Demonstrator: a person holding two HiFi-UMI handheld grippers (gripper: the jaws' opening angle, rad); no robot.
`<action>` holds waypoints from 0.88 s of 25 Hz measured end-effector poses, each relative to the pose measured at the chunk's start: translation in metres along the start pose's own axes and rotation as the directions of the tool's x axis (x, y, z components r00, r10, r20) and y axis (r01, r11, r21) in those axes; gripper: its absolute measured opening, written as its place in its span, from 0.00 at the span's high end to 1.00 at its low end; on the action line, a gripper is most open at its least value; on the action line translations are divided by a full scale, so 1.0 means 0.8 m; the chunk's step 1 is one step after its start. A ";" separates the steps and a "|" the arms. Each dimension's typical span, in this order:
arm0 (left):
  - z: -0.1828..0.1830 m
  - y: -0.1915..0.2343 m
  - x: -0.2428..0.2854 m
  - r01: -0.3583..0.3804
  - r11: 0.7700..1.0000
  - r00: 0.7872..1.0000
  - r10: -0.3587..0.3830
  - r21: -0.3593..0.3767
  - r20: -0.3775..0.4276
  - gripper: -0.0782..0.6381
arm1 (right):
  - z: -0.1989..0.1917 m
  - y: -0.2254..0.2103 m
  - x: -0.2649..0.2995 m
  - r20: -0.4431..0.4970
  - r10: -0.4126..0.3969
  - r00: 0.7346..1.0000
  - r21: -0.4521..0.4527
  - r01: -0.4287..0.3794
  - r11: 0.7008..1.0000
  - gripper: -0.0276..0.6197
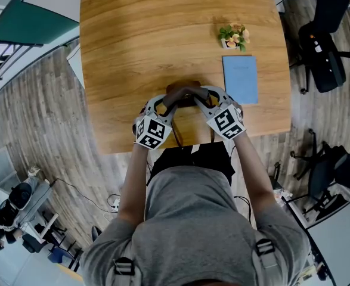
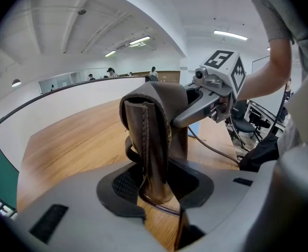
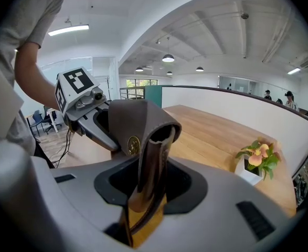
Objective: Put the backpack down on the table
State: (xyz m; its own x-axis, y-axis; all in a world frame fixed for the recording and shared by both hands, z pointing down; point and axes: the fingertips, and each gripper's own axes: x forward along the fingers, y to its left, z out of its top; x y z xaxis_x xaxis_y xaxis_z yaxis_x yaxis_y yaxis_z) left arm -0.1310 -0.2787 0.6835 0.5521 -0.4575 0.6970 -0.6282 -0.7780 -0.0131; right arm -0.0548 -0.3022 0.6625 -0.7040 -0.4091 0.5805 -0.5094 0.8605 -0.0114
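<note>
While the left gripper (image 1: 167, 102) and right gripper (image 1: 203, 97) are meeting over the near edge of one wooden table (image 1: 139, 40), one brown leather backpack handle (image 1: 183, 92) is standing between both pairs of jaws, which are sitting spread, gaps showing beside the leather. One blue notebook (image 1: 240, 79) is lying to the right, with one potted flower (image 1: 234, 36) standing beyond it.

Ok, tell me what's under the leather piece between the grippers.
Wooden table shows under the leather piece, through the jaw gaps. The left gripper and right gripper cover whatever it joins lower down.
</note>
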 end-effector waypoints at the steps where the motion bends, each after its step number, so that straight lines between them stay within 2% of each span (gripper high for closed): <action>1: -0.001 0.000 0.000 0.003 1.000 1.000 -0.003 0.000 0.001 0.69 | 0.000 0.000 0.000 0.004 0.001 1.000 0.009 -0.001 1.000 0.76; 4: -0.004 0.000 0.001 0.010 1.000 1.000 -0.010 -0.012 0.001 0.68 | 0.002 -0.004 0.003 0.020 0.006 1.000 0.041 -0.007 0.999 0.76; 7: -0.002 0.002 0.000 0.017 0.998 1.000 -0.015 -0.062 0.020 0.65 | 0.001 -0.007 0.003 0.024 0.003 1.000 0.059 -0.004 0.998 0.74; 12: -0.003 0.005 0.001 0.006 0.997 1.000 -0.004 -0.072 0.023 0.61 | 0.003 -0.008 0.003 0.042 -0.007 0.999 0.085 0.003 0.996 0.64; 17: 0.013 0.020 -0.005 0.009 0.979 0.993 0.014 -0.206 0.114 0.55 | -0.004 -0.010 0.002 0.036 -0.020 0.999 0.093 0.017 0.996 0.59; 22: 0.021 0.022 -0.011 0.016 0.980 0.989 0.013 -0.198 0.147 0.53 | -0.005 -0.012 -0.009 0.043 -0.032 0.999 0.099 0.028 0.995 0.58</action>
State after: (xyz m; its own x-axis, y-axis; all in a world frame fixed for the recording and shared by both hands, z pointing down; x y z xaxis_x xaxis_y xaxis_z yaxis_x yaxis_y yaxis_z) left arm -0.1380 -0.2955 0.6652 0.6184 -0.5259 0.5840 -0.7151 -0.6847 0.1407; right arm -0.0430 -0.3067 0.6616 -0.7078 -0.4493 0.5452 -0.5753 0.8144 -0.0757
